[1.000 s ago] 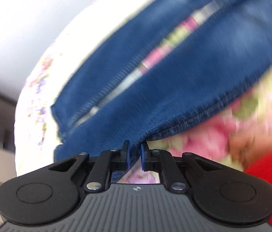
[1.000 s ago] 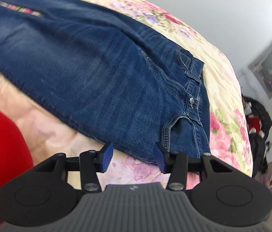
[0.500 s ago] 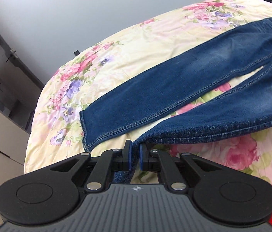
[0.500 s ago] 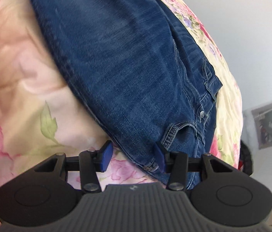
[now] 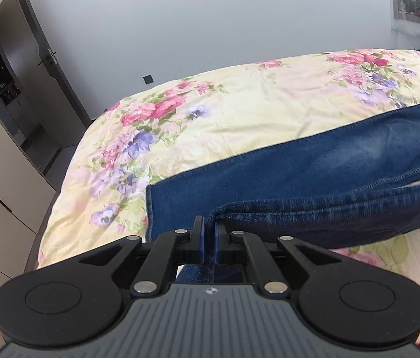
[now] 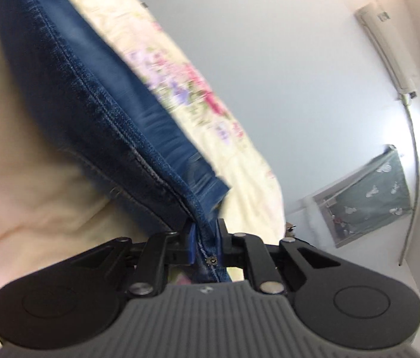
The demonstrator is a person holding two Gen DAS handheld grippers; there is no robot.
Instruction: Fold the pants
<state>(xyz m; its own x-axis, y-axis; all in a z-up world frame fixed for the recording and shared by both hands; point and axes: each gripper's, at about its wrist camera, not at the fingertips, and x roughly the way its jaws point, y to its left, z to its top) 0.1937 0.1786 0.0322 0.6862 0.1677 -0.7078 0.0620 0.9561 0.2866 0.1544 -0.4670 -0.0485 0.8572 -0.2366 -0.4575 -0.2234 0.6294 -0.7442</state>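
Left wrist view shows 2 grippers, left gripper and right gripper, closing, clamped on jeans lifted off the floral bed, the first fold begun, not yet laid.

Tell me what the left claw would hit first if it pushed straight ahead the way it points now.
The left claw, shut on the jeans, would likely drive into the far pant leg lying just ahead on the floral bedspread. Depth is unclear; it might pass above that leg.
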